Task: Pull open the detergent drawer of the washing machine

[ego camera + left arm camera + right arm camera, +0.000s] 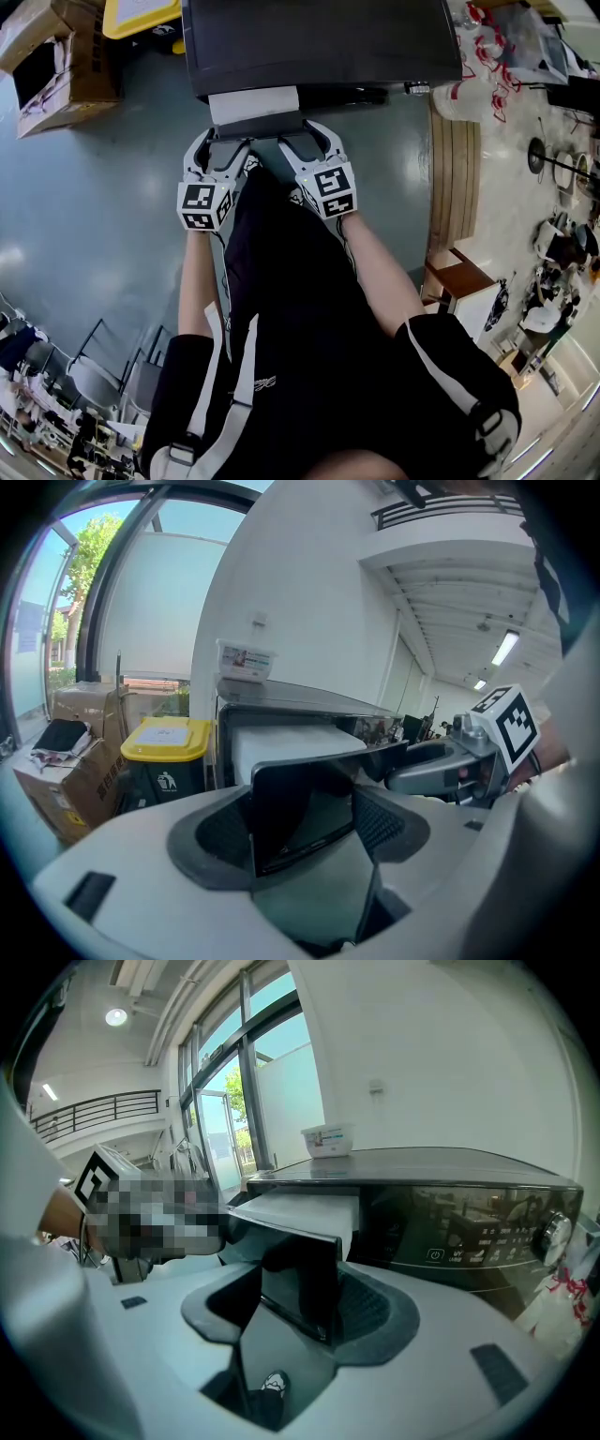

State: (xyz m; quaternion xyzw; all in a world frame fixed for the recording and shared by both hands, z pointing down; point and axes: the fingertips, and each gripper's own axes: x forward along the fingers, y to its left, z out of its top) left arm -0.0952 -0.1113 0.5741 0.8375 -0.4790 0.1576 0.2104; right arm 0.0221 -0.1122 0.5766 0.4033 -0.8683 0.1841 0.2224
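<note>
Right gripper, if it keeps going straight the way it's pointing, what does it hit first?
The detergent drawer's dark front panel, whose end already stands between the right gripper's jaws. Behind it are the white drawer body and, probably, the washing machine front.

Head view: camera high above washing machine [319,42] front, facing steeply down, machine top at frame's upper edge, fairly far off.

Left gripper view: camera on left tool [220,141], low, before machine's front, facing machine, very near detergent drawer [305,808], slightly left of it.

Right gripper view: camera on right tool [314,139], equally near, slightly right of drawer, facing machine's control panel [469,1232].

All three share drawer and machine top. Gripper views share small box [246,658] on machine top, each catching other tool.
</note>
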